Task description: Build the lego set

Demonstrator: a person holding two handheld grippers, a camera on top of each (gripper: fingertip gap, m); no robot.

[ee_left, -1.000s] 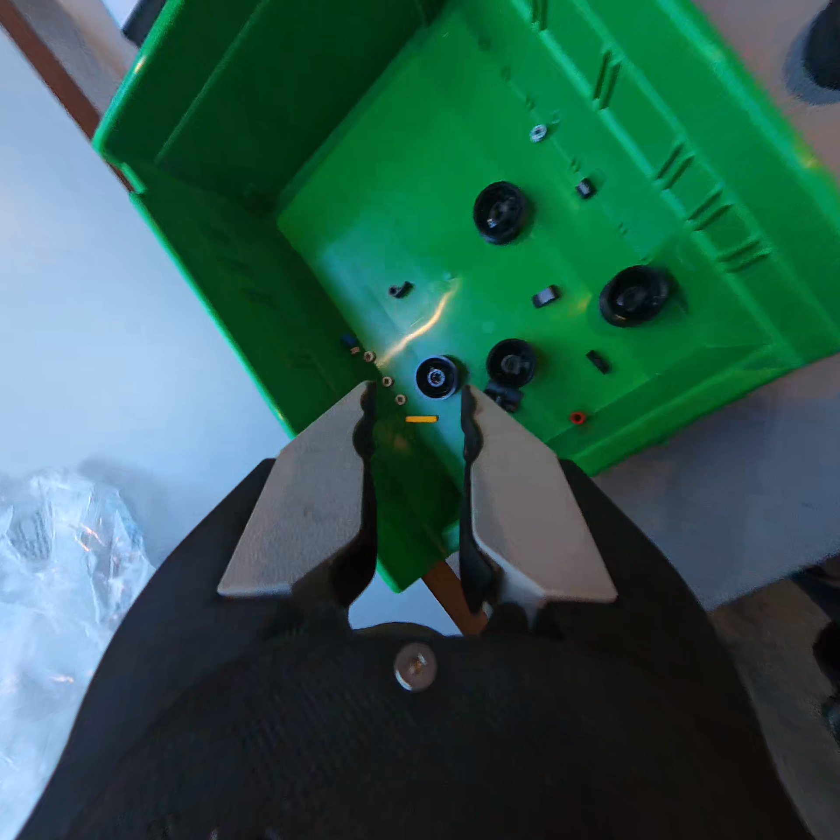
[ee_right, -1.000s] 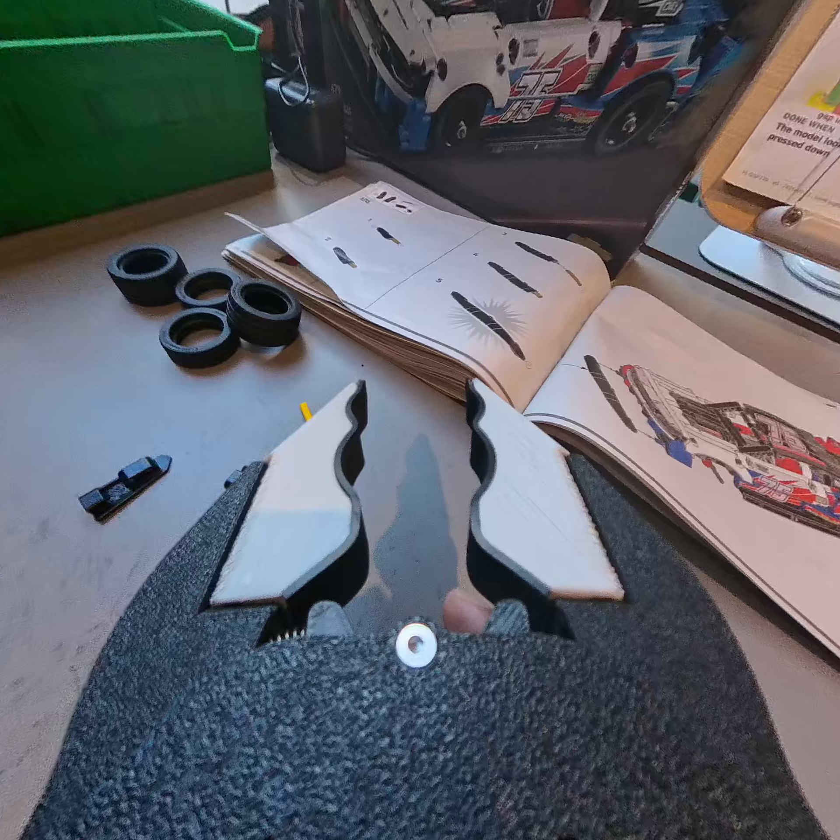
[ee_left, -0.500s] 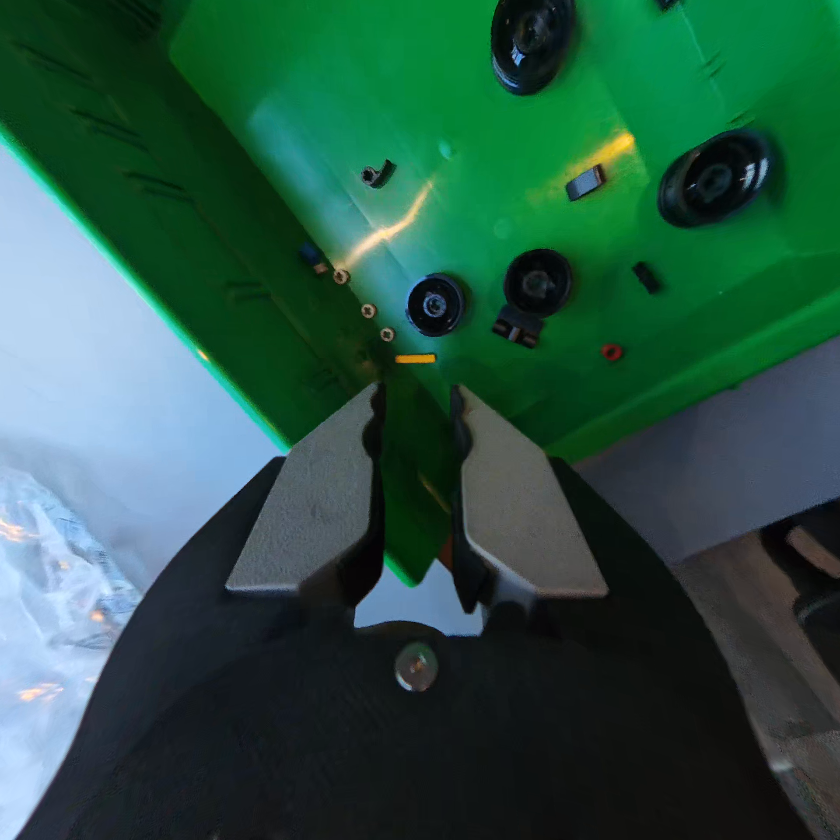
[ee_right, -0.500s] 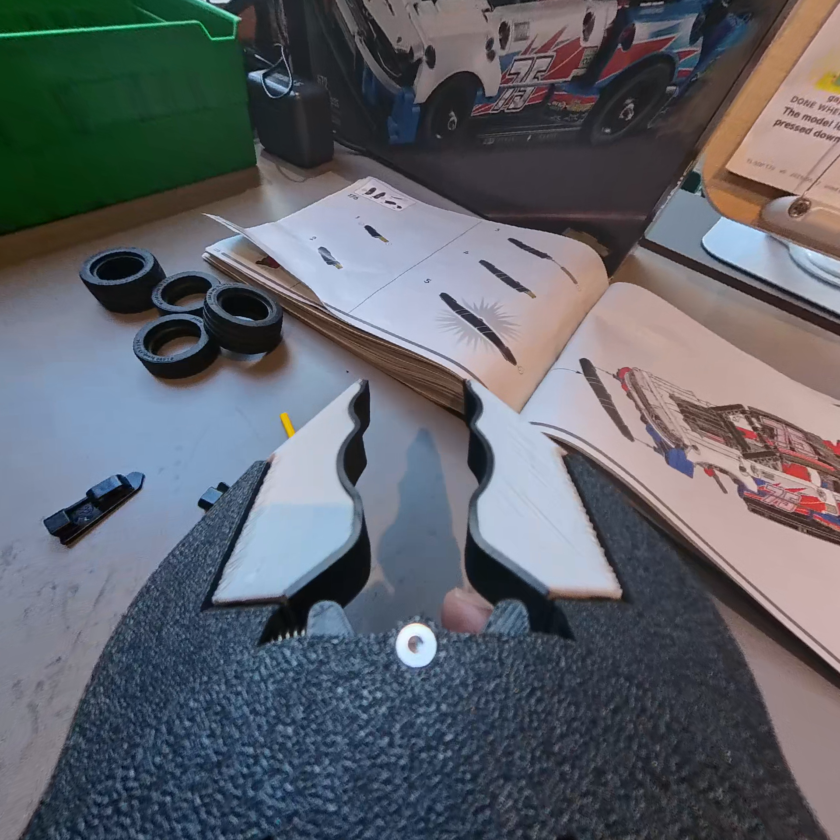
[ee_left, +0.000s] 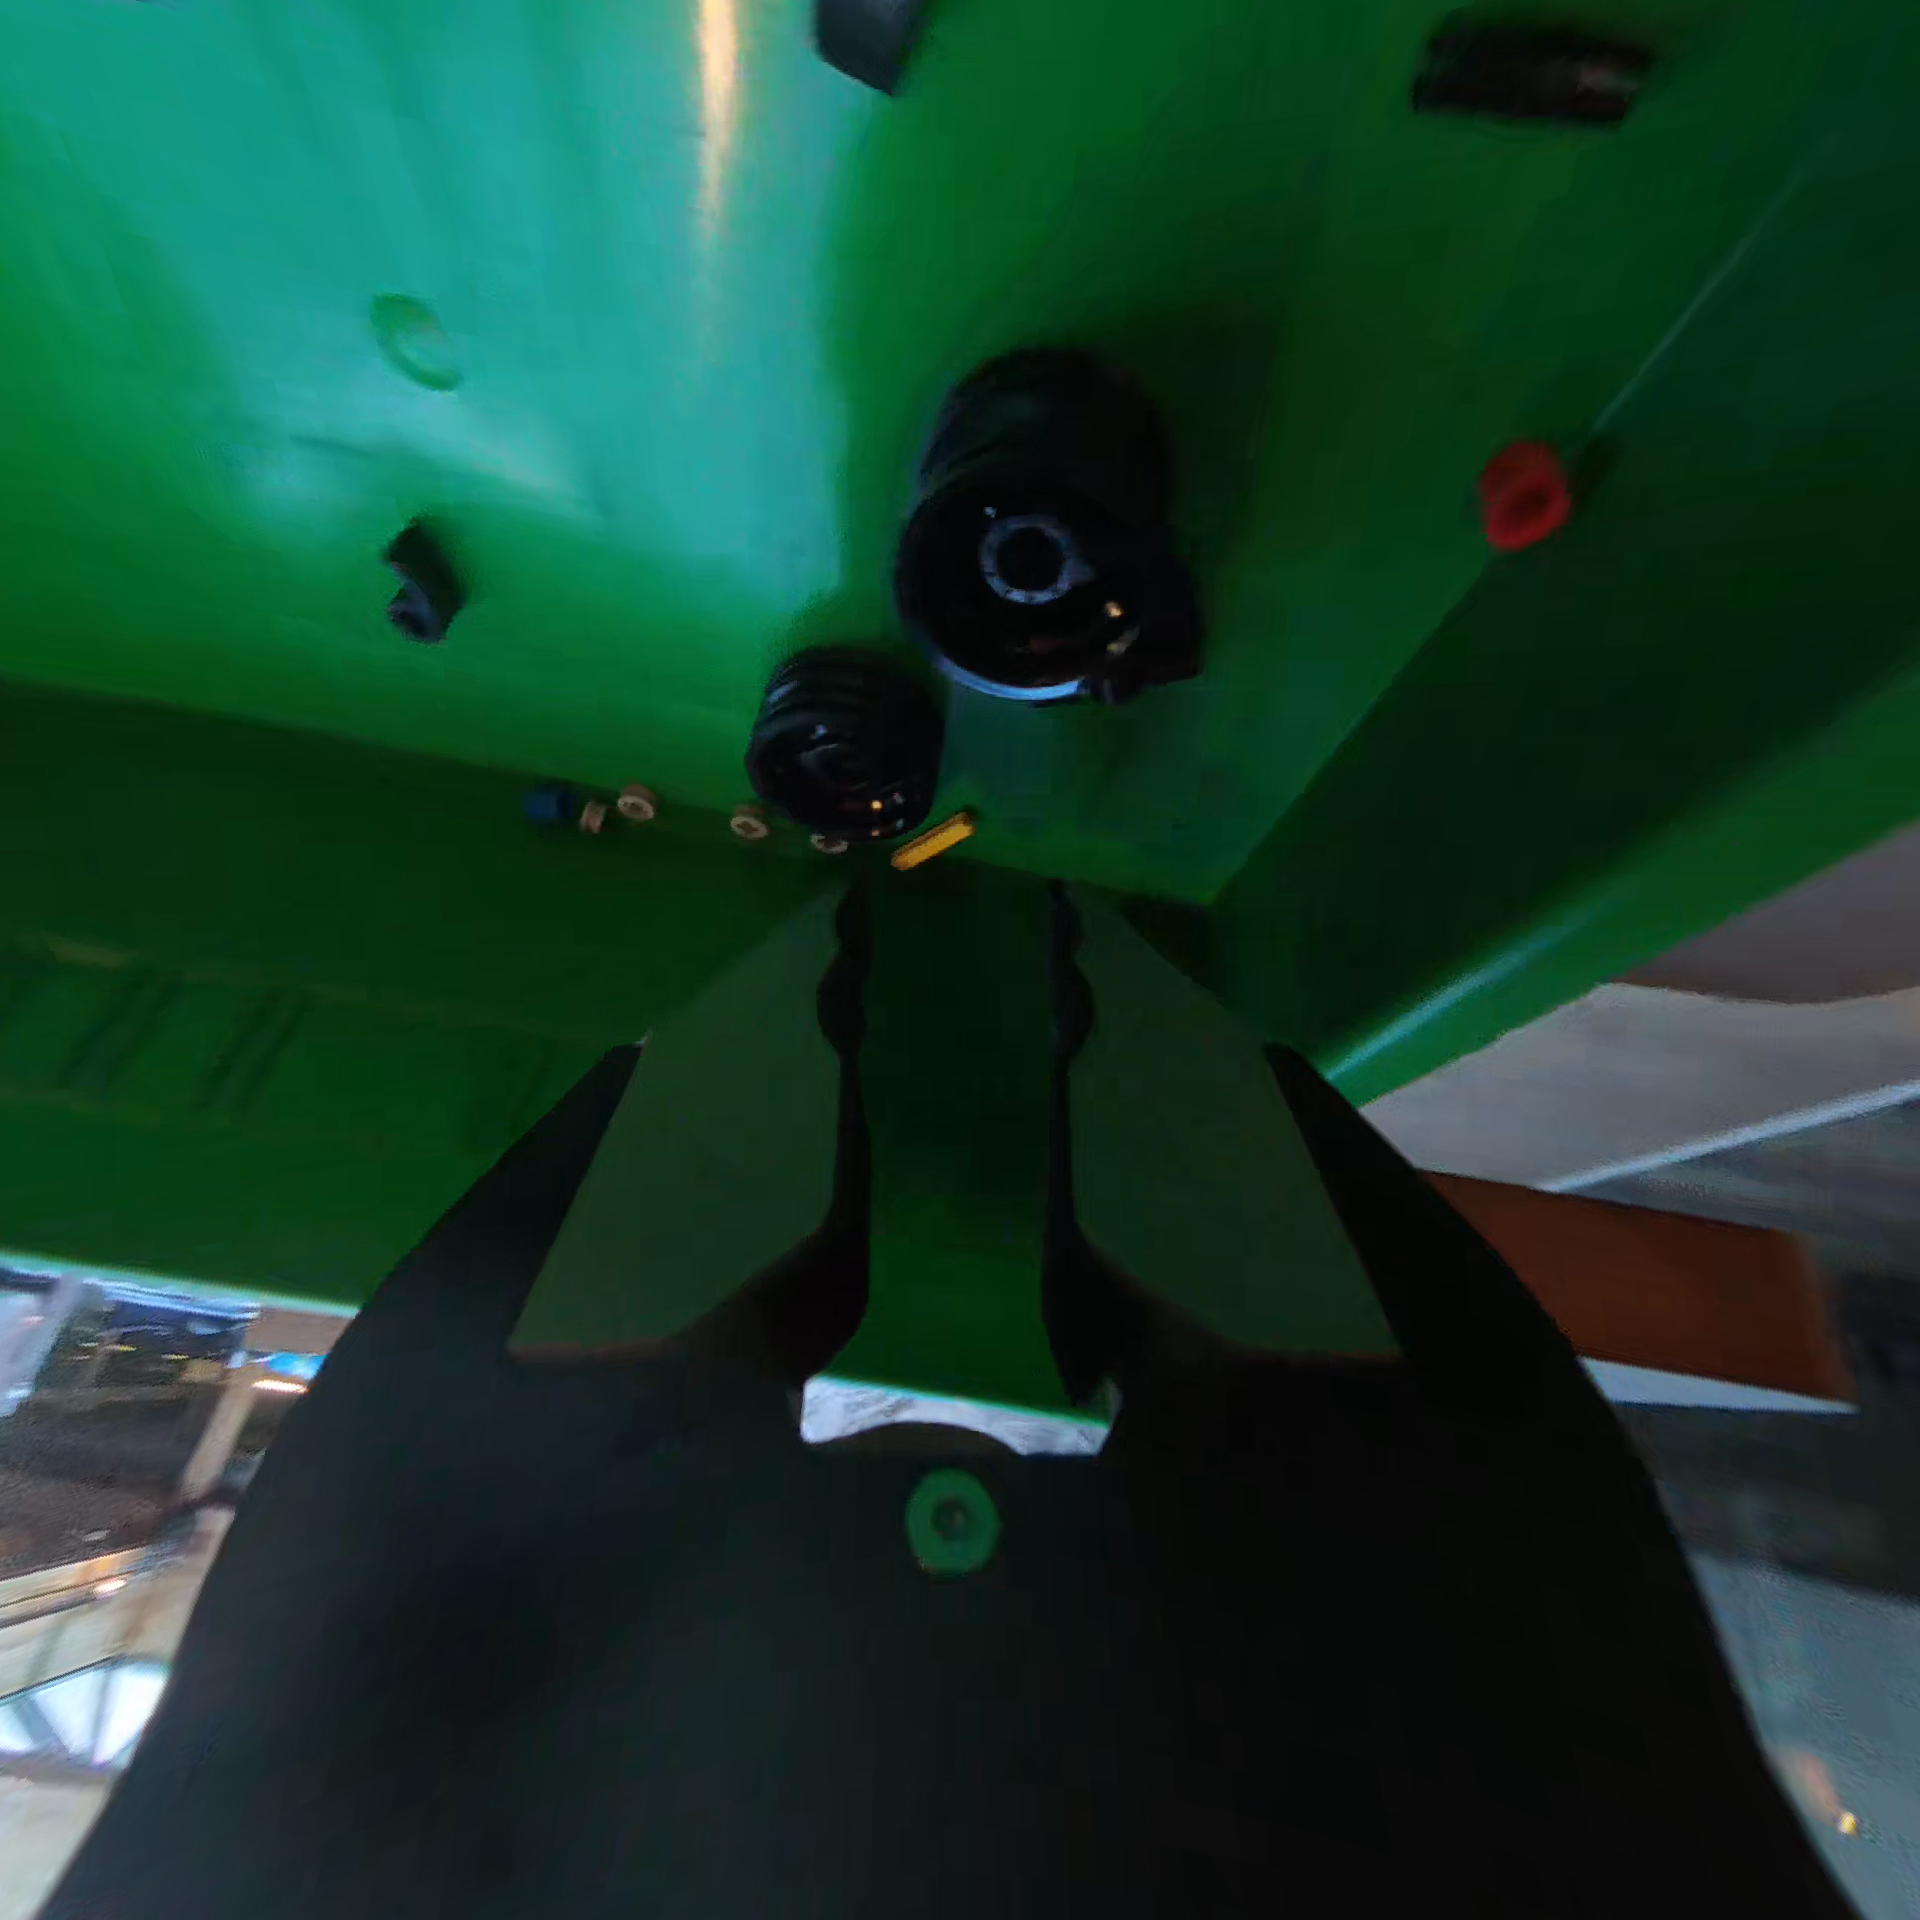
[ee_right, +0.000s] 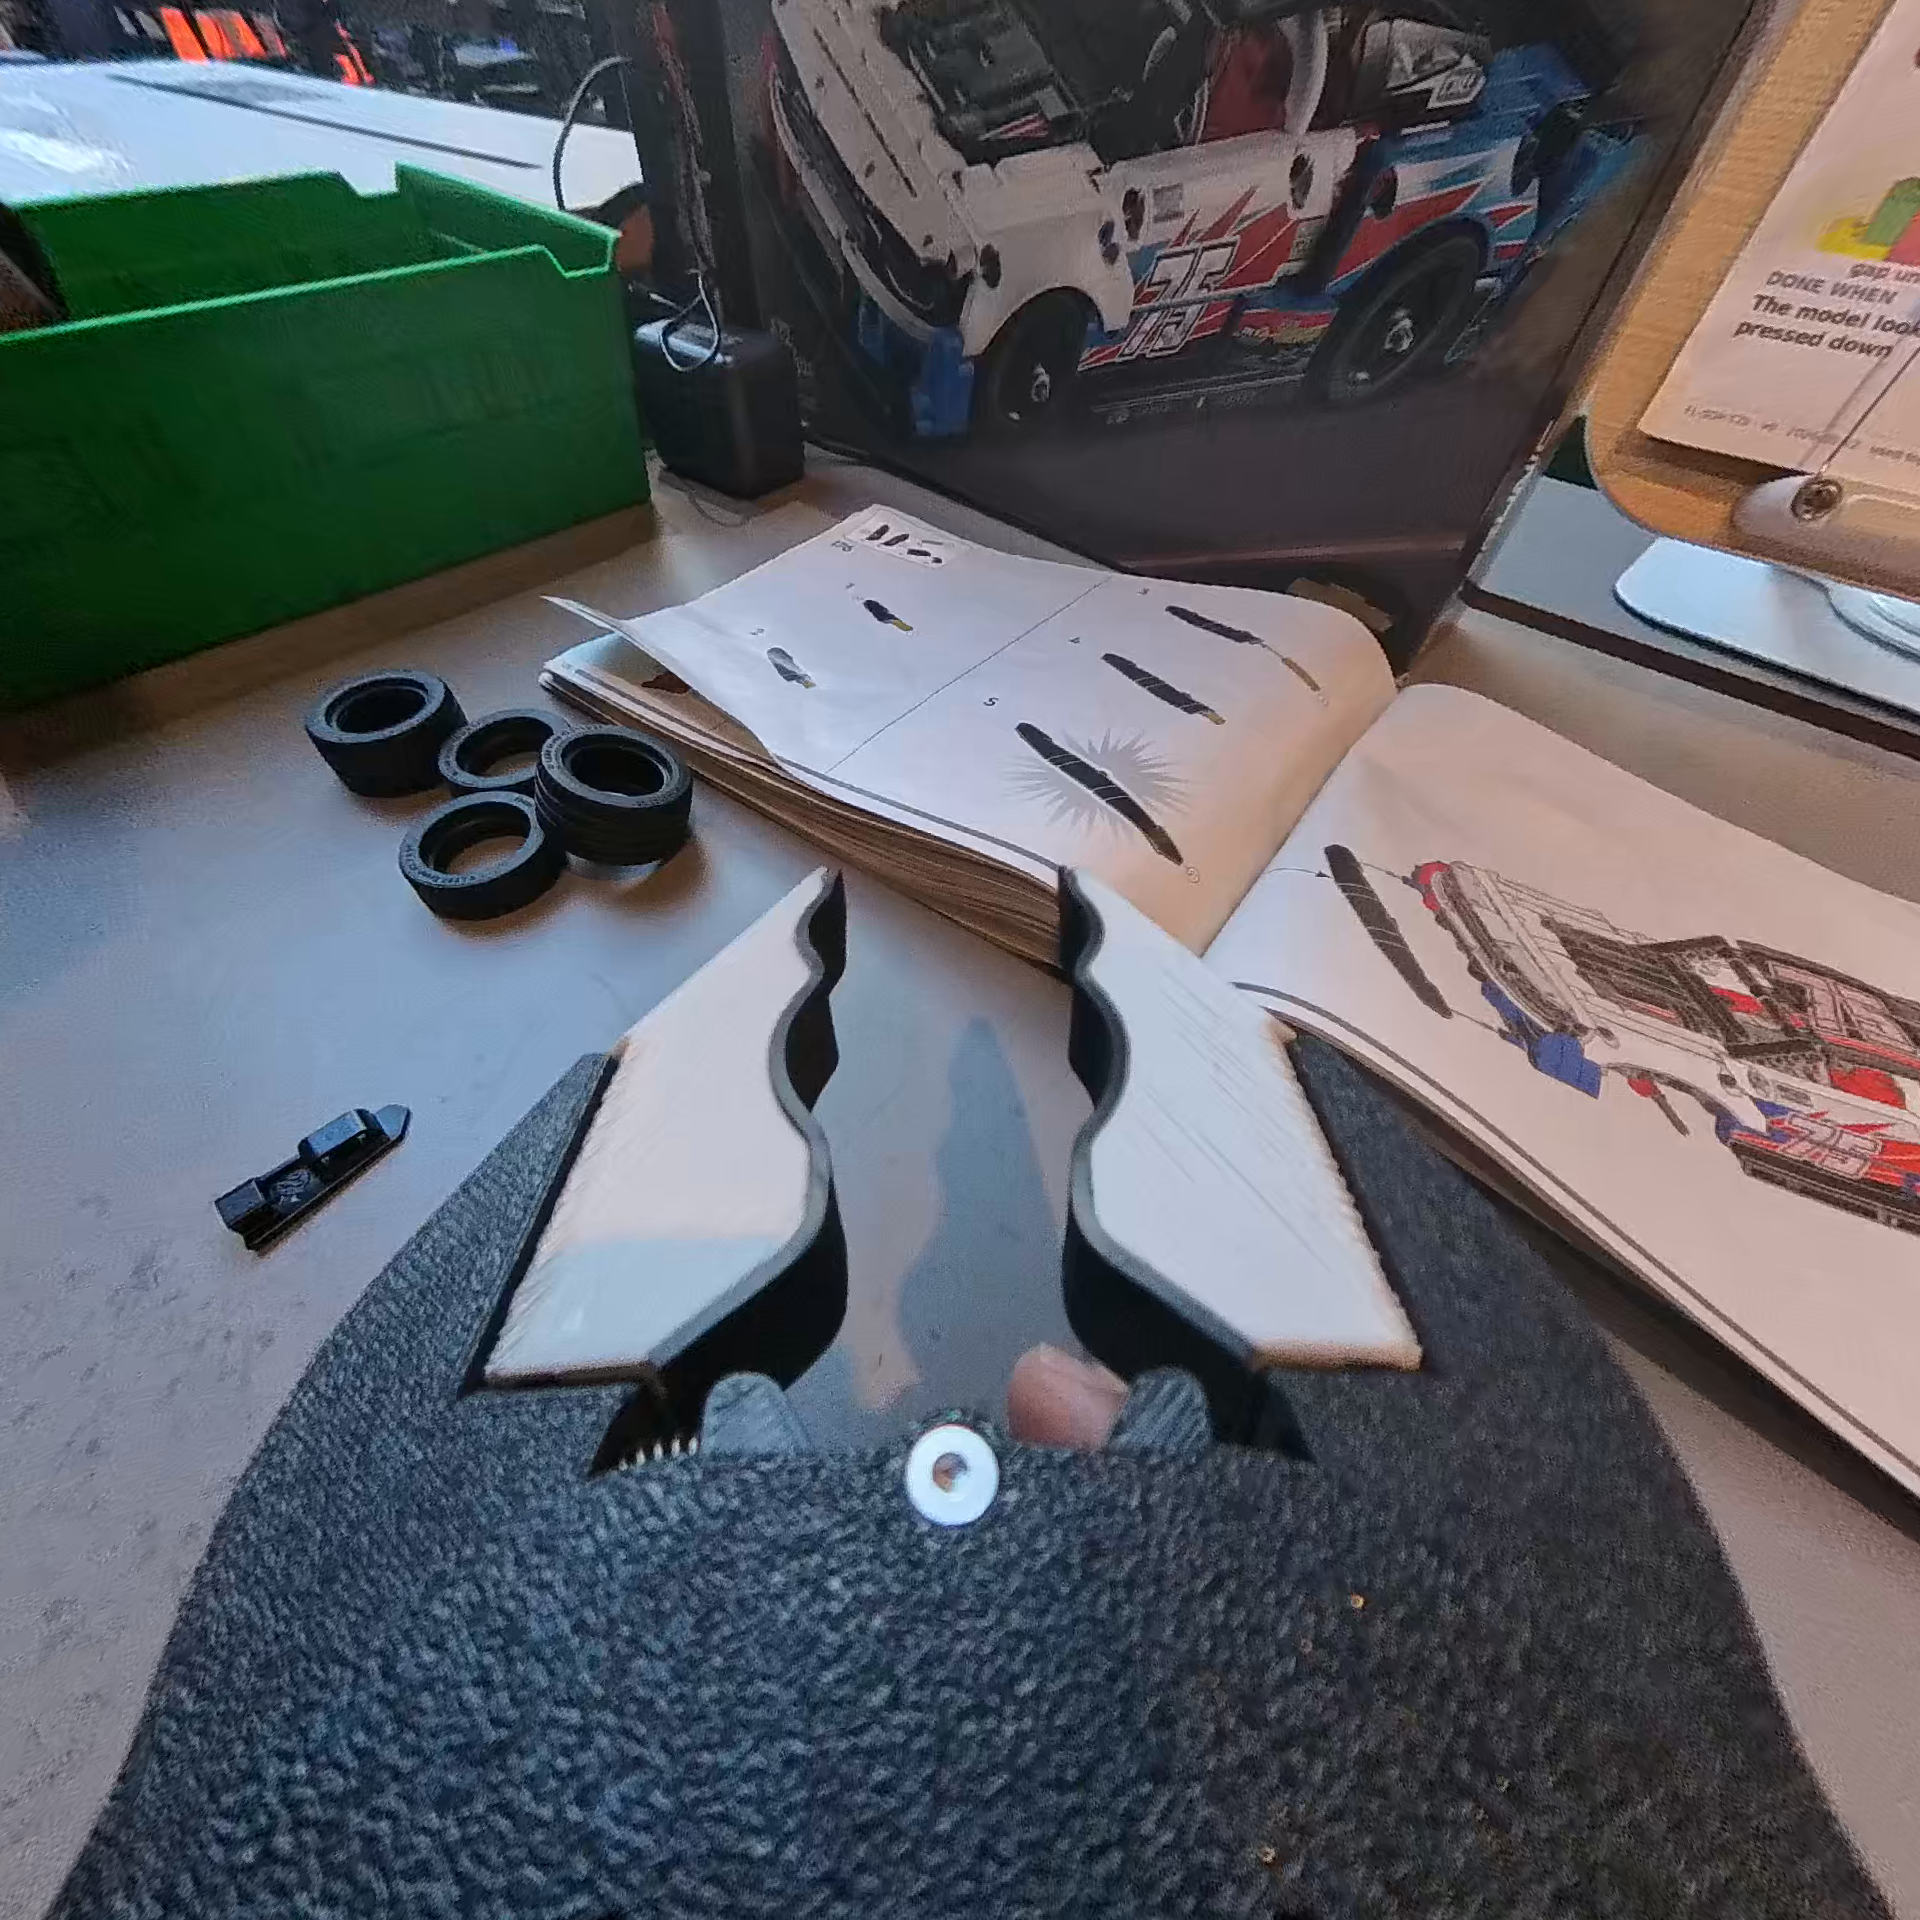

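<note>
My left gripper [ee_left: 951, 904] is open and empty, low inside the green bin [ee_left: 312, 987]. Its tips are just short of a small yellow piece [ee_left: 932, 840] on the bin floor. Two black wheel hubs [ee_left: 842, 748] [ee_left: 1039, 561] lie just beyond it. Small tan pins [ee_left: 636, 802], a blue piece [ee_left: 548, 802] and a red piece [ee_left: 1522, 507] lie along the floor's edges. My right gripper [ee_right: 945, 904] is open and empty above the table, in front of the open instruction booklet [ee_right: 1039, 707]. Several black tyres [ee_right: 499, 769] and a black lego part [ee_right: 312, 1174] lie to its left.
The green bin [ee_right: 291, 416] stands at the back left of the table in the right wrist view. The set's box [ee_right: 1195, 208] leans behind the booklet, with a small black device [ee_right: 717, 405] beside it. A stand holding a paper sheet [ee_right: 1766, 312] is at the right. About 50 centimeters separates my left fingertips from my right. It is some 7 centimeters from my left tips to the blue piece [ee_left: 548, 802].
My left gripper has dropped into the bin toward the yellow piece and wheel hubs, and its jaws have narrowed a little. My right gripper has shifted slightly and stays open.
</note>
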